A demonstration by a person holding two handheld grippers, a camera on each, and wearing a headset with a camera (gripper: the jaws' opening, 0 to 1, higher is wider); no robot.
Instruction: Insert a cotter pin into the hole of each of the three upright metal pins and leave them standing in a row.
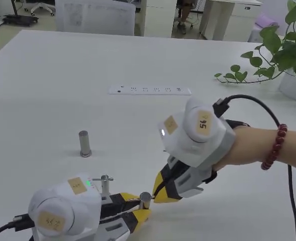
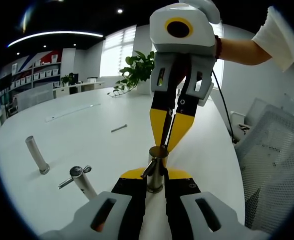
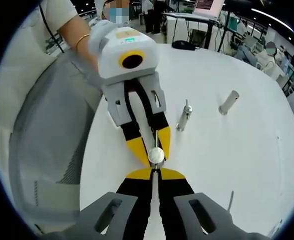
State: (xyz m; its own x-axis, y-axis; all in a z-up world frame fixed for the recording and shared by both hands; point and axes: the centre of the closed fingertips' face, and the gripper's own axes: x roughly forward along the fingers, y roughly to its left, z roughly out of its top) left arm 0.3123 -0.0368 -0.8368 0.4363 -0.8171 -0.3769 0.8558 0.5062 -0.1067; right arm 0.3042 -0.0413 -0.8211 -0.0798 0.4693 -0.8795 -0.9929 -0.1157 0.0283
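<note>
Three pins: number two is being fitted, I'd say.
Left gripper [image 2: 155,175]: clamped on the upright pin [image 2: 157,159], right between its fingertips.
Right gripper [image 3: 156,173]: pinching the cotter pin [image 2: 146,170], tip poking through the hole.
Beside the fingers: finished pin [image 1: 105,183].
Farther out: bare pin [image 1: 84,144], next once this one's pushed home.

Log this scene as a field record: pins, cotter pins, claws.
held pin: upright, in left claw
right claw: shut on cotter pin, at held pin's top
second pin: upright, fitted cotter pin through it
third pin: upright, bare
spare cotter pin: lying on table
</note>
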